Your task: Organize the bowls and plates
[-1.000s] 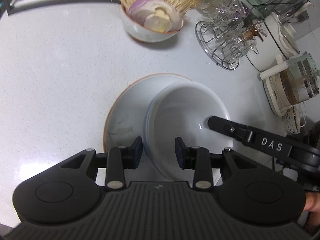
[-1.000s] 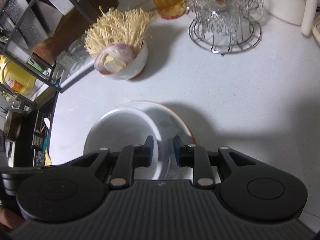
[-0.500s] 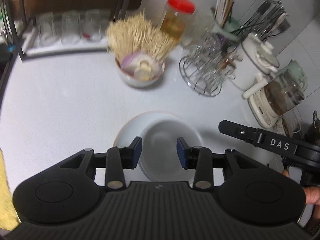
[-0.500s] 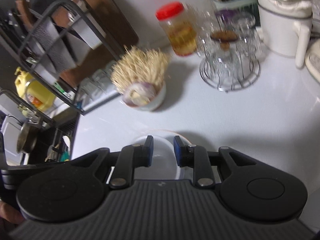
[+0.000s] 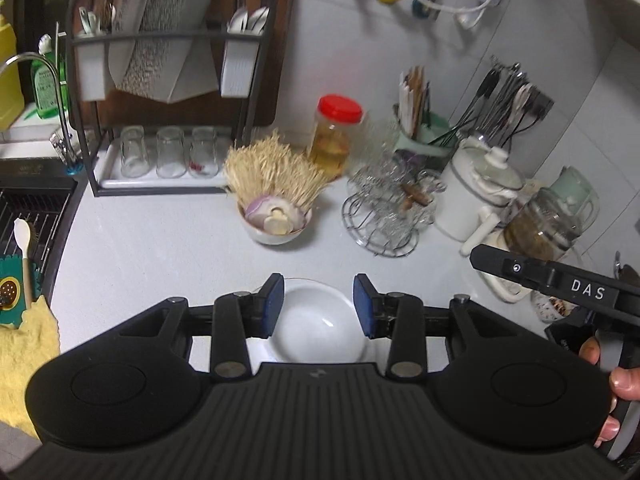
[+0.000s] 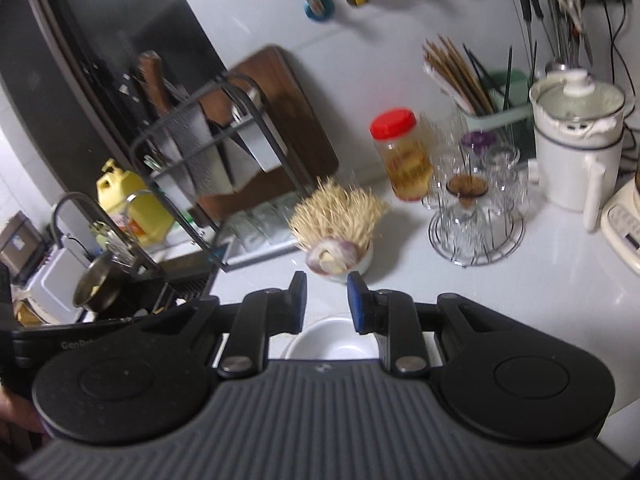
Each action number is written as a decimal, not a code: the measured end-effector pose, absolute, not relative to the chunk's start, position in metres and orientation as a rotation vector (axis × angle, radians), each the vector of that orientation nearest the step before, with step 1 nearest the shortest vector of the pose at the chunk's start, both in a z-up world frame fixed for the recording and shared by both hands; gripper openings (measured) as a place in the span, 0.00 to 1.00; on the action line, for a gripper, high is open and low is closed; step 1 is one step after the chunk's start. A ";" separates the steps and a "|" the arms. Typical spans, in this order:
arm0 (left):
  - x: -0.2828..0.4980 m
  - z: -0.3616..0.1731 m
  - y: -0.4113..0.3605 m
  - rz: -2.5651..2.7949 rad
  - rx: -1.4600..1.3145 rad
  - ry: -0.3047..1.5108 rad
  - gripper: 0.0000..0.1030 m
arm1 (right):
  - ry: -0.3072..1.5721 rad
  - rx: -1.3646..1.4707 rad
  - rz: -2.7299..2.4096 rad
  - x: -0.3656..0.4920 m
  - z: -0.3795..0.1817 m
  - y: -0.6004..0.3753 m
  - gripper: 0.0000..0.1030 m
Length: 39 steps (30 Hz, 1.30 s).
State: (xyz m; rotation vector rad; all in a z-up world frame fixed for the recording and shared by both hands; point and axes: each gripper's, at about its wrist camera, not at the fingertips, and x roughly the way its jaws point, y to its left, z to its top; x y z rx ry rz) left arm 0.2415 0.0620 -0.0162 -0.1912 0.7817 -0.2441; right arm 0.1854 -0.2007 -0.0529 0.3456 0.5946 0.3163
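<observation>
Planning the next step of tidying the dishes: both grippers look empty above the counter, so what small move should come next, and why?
Probably move the left gripper toward the bowl of onion and straw-like sticks. The white bowl already sits in the plate, both grippers hold nothing, and that filled bowl is the only other dish on the counter. The right gripper could also do it.
</observation>
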 end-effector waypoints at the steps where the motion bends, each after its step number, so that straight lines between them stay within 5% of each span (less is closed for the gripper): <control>1: 0.234 -0.013 0.060 -0.241 -0.193 0.770 0.42 | 0.583 0.342 0.322 0.180 -0.050 -0.203 0.25; 36: 0.002 -0.027 0.050 -0.127 -0.239 0.731 0.55 | 0.517 0.233 0.321 -0.018 -0.063 -0.209 0.26; 38: -0.005 -0.028 0.052 -0.121 -0.253 0.730 0.59 | 0.512 0.228 0.303 -0.025 -0.065 -0.210 0.34; 39: -0.009 -0.029 0.053 -0.118 -0.257 0.730 0.60 | 0.513 0.242 0.299 -0.027 -0.066 -0.212 0.49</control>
